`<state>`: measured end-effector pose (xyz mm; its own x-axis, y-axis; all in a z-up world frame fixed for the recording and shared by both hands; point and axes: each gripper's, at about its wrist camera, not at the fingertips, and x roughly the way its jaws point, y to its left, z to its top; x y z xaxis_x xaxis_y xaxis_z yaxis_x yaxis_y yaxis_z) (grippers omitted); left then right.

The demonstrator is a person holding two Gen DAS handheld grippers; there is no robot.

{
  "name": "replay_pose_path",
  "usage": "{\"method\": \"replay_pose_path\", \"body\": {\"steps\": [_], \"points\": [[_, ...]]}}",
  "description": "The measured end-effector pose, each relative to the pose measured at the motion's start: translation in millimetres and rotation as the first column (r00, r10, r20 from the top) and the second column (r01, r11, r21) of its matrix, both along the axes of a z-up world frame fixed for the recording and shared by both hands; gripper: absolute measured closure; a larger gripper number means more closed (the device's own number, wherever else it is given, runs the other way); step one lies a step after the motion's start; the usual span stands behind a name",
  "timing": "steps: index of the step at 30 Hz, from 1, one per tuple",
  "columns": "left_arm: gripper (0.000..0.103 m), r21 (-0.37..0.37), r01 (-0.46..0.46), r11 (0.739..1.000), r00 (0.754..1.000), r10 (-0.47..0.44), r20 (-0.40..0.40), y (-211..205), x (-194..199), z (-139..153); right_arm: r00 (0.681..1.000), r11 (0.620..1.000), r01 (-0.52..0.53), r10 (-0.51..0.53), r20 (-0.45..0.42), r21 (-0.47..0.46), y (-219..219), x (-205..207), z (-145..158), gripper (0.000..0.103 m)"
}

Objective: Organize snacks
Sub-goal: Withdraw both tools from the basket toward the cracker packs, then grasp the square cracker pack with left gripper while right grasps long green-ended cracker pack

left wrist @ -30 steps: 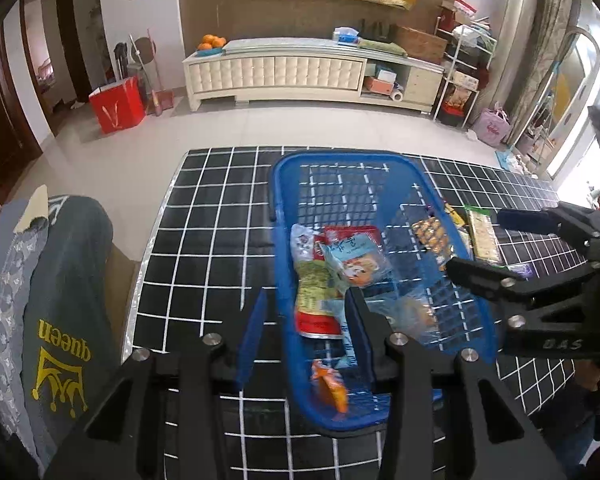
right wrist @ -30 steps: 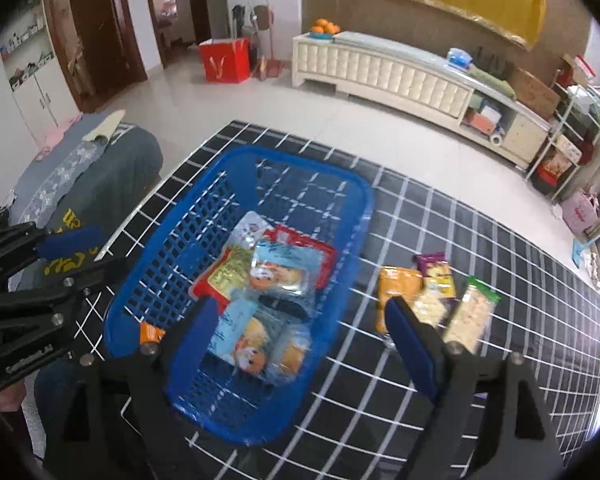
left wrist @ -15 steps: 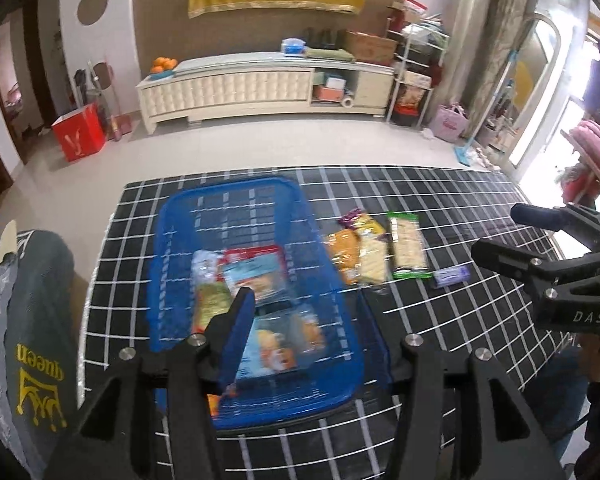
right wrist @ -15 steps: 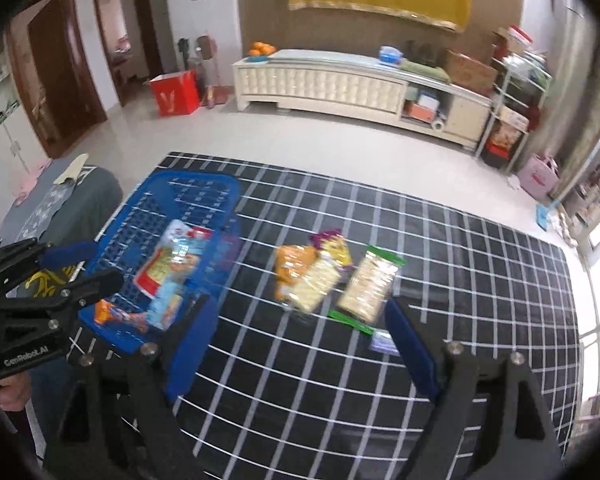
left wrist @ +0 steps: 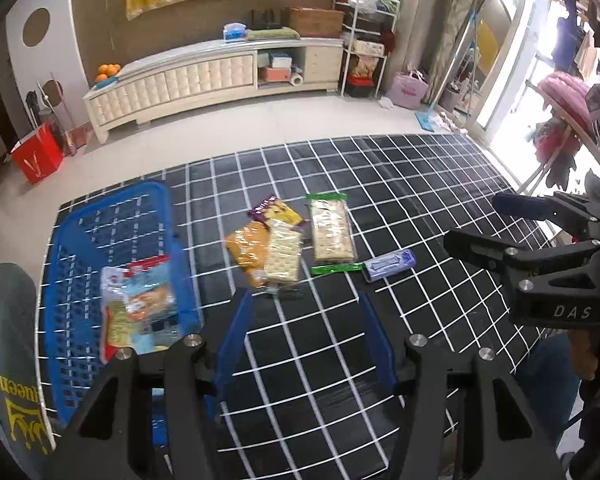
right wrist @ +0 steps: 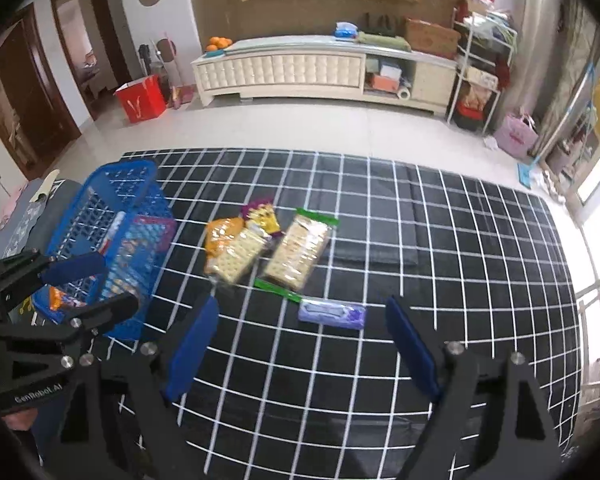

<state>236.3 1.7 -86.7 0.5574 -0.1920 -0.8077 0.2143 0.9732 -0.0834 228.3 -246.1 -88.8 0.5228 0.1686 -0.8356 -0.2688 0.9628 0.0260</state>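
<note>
Both hand-held grippers, left and right, hang spread and empty. Next pick is probably the purple foil gum pack at twelve o'clock, bound for the blue plastic mesh basket.

The left gripper hangs above a black mat with a white grid, its blue-padded jaws spread wide with nothing between them. Just ahead of its tips lie a clear cracker pack overlapping an orange snack bag, with a purple-and-yellow packet beyond them. Ahead and slightly right sits a green-edged cracker pack, then a purple gum pack. To the left stands a blue plastic basket holding snack packets. The right gripper enters at far right, jaws parted.
</note>
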Motion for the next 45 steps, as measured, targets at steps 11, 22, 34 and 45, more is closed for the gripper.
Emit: {"method": "replay_pose_path", "body": {"steps": [11,22,34,45], "points": [[0.05,0.055,0.025,0.998,0.998,-0.022,-0.058,-47.5,38.3,-48.1,0.998,1.0,0.01,-0.01,-0.07,-0.001,-36.0,30.2,-49.8,0.015],[0.05,0.021,-0.069,0.997,0.992,0.071,-0.105,-34.4,85.1,-107.9,0.992,1.0,-0.016,0.016,-0.129,-0.004,-34.3,66.5,-96.8,0.015],[0.05,0.097,-0.099,0.99,0.983,0.113,-0.144,-21.0,131.9,-149.3,0.988,1.0,-0.007,0.01,-0.153,0.021,-46.0,83.3,-122.3,0.015],[0.06,0.122,-0.065,0.99,0.986,0.083,-0.146,-26.6,138.0,-157.2,0.988,1.0,0.014,-0.013,-0.154,0.01,-51.1,86.3,-125.2,0.015]]}}
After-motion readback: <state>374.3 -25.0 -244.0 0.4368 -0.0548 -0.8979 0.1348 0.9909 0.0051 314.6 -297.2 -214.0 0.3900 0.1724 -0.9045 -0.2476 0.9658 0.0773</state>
